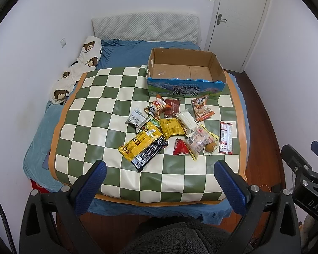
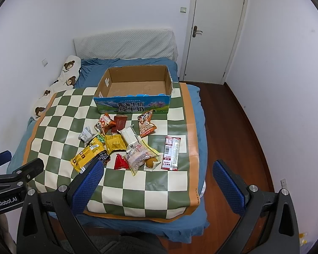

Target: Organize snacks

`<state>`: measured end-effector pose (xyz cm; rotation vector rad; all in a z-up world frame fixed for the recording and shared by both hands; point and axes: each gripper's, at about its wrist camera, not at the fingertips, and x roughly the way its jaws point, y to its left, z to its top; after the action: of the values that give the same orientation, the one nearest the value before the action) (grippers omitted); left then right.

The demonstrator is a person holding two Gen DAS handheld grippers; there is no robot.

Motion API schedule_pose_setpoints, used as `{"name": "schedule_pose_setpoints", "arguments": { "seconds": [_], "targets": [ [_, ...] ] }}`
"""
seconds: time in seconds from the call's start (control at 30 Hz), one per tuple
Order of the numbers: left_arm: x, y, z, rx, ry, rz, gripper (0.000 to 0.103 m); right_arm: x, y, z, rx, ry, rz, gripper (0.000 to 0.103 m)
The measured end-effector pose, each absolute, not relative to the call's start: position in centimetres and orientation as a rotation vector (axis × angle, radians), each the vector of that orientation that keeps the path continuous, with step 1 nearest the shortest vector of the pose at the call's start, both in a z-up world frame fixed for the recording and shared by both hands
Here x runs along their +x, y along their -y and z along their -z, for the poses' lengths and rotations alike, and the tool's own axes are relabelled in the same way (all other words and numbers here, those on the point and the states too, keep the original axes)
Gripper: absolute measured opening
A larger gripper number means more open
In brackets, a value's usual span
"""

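Several snack packets lie in a loose pile on a green-and-white checked mat (image 1: 108,110) (image 2: 59,116) on the bed: a yellow-black packet (image 1: 142,144) (image 2: 84,157), a red triangular one (image 1: 180,147) (image 2: 120,162), a long red-white strip (image 1: 226,137) (image 2: 171,152), panda packets (image 1: 201,106) (image 2: 146,123). Behind them stands an open, empty cardboard milk box (image 1: 184,89) (image 2: 133,106). My left gripper (image 1: 160,167) is open and empty above the mat's near edge. My right gripper (image 2: 158,167) is open and empty, short of the pile.
The bed has a blue sheet (image 1: 125,46) (image 2: 125,63), a bear-print pillow (image 1: 78,69) (image 2: 57,84) at the left and a white headboard cushion (image 1: 146,27). A closed door (image 1: 239,19) (image 2: 216,29) and wooden floor (image 2: 229,131) lie to the right.
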<state>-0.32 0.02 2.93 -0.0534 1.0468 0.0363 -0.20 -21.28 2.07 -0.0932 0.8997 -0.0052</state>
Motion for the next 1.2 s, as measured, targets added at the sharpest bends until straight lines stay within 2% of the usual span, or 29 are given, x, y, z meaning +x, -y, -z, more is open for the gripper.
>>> {"name": "schedule_pose_setpoints", "arguments": {
  "seconds": [0.37,0.53,0.67,0.9,1.03,1.2],
  "targets": [
    [-0.1,-0.2,-3.2,-0.053,-1.045,-0.046,0.103,0.9,21.1,-1.4,-0.079,-0.921,0.001,0.103],
    [2.7,-0.9,-1.9,-0.003,-1.049,-0.087,0.103,4.7,21.9,3.0,-0.040,-1.002,-0.038,0.103],
    [6.4,-1.5,2.8,0.123,-1.095,-0.140,0.103,9.0,22.4,9.1,0.015,-1.127,-0.062,0.103],
    [12.0,-1.5,14.3,0.365,-1.289,-0.053,0.103,16.2,23.0,21.9,0.144,-1.370,-0.106,0.103],
    [14.3,-0.2,19.6,0.467,-1.351,0.037,0.103,19.1,22.8,26.8,0.249,-1.459,-0.099,0.103],
    [17.4,1.2,25.6,0.570,-1.441,0.203,0.103,21.1,22.2,30.2,0.373,-1.523,-0.032,0.103]
  ]
}}
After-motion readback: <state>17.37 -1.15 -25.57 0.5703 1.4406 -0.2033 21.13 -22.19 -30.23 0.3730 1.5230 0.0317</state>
